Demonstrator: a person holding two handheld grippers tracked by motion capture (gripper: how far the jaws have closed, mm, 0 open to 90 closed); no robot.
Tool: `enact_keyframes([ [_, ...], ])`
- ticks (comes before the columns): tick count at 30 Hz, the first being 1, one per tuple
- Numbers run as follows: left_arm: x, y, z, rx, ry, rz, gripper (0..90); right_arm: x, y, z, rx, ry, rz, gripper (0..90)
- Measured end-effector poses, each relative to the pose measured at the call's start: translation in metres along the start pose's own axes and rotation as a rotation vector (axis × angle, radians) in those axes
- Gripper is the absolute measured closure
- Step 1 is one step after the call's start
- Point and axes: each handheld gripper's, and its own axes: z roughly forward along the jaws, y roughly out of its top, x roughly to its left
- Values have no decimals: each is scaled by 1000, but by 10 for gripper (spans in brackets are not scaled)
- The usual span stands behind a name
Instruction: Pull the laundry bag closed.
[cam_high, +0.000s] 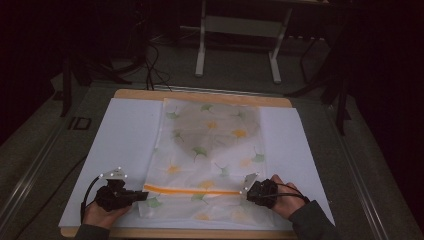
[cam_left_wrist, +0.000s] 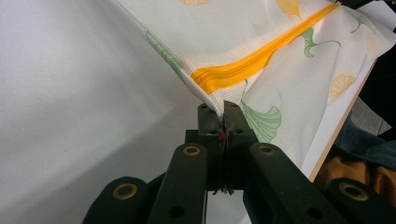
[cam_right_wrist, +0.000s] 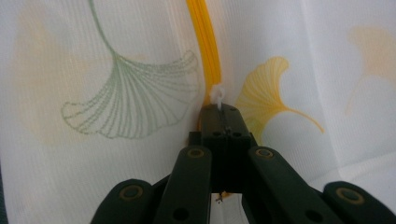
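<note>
mesh bag (cam_high: 210, 150) between both clamped tools

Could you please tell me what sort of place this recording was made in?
Probably a lab or workshop recording station: a wooden board table under white sheets, cables on the grey floor, a white metal table frame behind, dark surroundings.

Looks like a dim lab or workshop. Bare grey floor (cam_high: 235, 70), trailing cables (cam_high: 155, 65), metal desk legs (cam_high: 200, 50) behind the paper-covered worktop (cam_high: 125, 130).
</note>
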Motion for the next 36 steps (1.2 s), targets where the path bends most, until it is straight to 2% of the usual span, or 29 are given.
enact_keyframes([
  [22, 1, 0, 0, 2, -2, 1, 887, -4, -18, -4, 31, -25, 28, 900],
  [30, 0, 0, -1, -2, -4, 1, 887, -5, -22, -5, 18, -25, 39, 900],
  [34, 1, 0, -1, 3, -2, 3, 887, -5, -22, -8, 14, -30, 40, 900],
  [36, 0, 0, 0, 5, -2, 6, 887, -4, -22, -9, 15, -36, 23, 900],
])
